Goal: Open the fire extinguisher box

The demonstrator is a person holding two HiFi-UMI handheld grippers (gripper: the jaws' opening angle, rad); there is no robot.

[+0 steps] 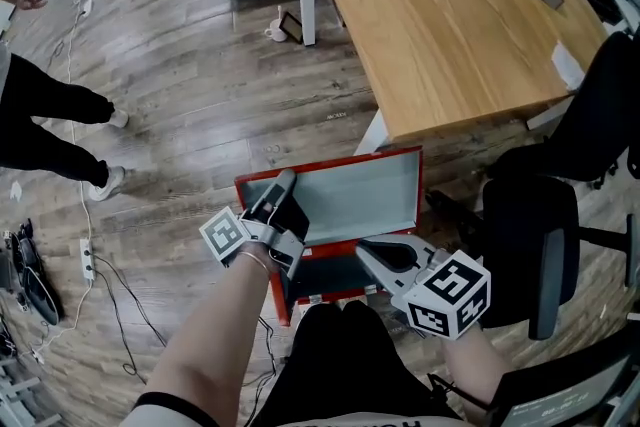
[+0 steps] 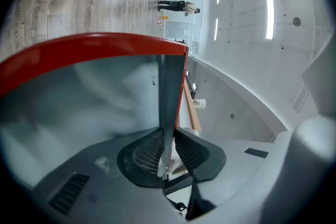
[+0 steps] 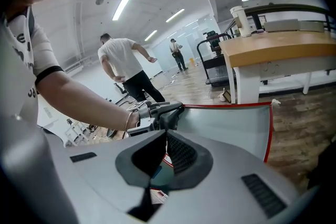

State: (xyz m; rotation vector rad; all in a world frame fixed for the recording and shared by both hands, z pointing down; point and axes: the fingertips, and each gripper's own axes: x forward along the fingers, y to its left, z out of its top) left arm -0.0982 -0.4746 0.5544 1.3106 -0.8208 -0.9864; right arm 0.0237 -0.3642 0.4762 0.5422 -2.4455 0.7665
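We are clamping our left gripper (image 1: 284, 179) on the fire extinguisher box's (image 1: 283, 300) raised lid (image 1: 360, 195). Its contents are staying unclear. Our right gripper (image 1: 366, 248), jaws together and empty, is hovering beside the box.

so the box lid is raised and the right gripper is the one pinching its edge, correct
Not quite: it is the left gripper that pinches the edge. The left gripper view shows the thin edge of the lid standing between its jaws. The right gripper has no part of the lid between its jaws. The lid is raised, as you say.
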